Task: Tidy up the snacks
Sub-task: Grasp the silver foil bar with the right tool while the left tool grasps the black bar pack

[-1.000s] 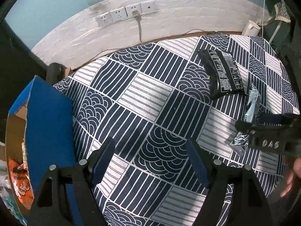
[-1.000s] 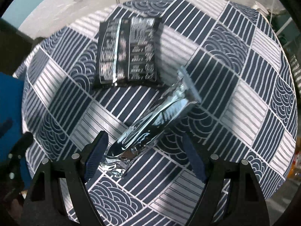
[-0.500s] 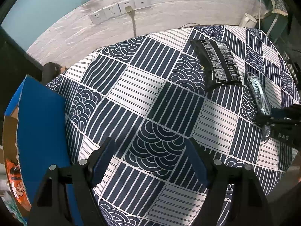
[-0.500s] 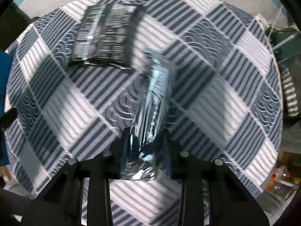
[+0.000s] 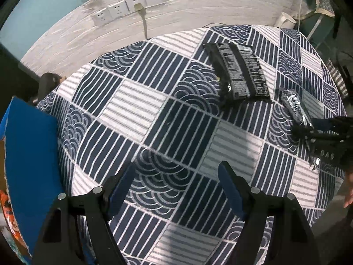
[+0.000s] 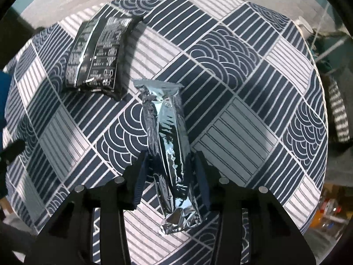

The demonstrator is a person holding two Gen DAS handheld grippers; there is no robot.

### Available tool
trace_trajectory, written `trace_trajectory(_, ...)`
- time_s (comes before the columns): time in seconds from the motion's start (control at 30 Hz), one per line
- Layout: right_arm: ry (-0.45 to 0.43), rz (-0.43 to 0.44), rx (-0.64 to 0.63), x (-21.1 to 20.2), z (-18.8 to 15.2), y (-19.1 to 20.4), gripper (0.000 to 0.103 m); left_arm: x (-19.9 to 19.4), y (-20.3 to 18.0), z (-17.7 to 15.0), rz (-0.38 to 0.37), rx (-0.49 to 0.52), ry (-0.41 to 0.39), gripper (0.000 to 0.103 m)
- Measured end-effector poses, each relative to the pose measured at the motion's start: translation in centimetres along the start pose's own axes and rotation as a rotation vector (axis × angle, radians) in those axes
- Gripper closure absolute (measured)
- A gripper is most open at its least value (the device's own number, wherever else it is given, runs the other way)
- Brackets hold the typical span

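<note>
Closest in the right wrist view, the right gripper (image 6: 171, 172) has the silver foil snack pack (image 6: 167, 152) between its two blue pads, which sit against the pack's sides. Its jaws are opening a little at this moment, though the pack is not free of them. The pack's lower end pokes out below the fingers and its crimped top points away toward the wall. Just beyond and to the left of it, the black snack packet (image 6: 94, 55) lies flat on the patterned tablecloth (image 6: 242, 114), printed side up, near the foil pack's top but not touching it.

The left wrist view gives what the other cannot. The left gripper (image 5: 176, 187) hangs over a bare stretch of the tabletop with its jaws wide and nothing between them. At its left edge stands a blue cardboard box (image 5: 30, 154), with an orange wrapper showing at its lower corner. Far to the right, the same foil pack (image 5: 294, 106) shows from the side, gripped by the black frame of the right gripper (image 5: 308, 130), with the black packet (image 5: 240, 75) behind it. Farthest back, a row of wall sockets (image 5: 128, 6) with one plug and its cable runs along the white wall.
</note>
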State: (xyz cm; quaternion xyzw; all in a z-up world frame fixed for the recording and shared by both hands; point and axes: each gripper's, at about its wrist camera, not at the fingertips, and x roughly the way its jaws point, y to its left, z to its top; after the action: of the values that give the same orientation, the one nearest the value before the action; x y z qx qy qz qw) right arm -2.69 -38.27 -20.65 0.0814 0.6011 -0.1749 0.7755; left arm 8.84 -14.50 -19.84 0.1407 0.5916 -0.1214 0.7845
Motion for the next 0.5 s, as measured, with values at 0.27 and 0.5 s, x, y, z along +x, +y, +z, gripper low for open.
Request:
trace_trajectory(0.27, -0.050, -0.050, -0.041, -0.8, 1.0, -0.2, 0.074, 0.6, -0.7, 2.9, -0.053, -0.063, -0.012, 0.019)
trace_trajectory(0.5, -0.109, -0.063, -0.026, -3.3, 4.3, -2.7, 0.074, 1.5, -1.9, 6.1, -0.139, -0.134, -0.032, 0.018)
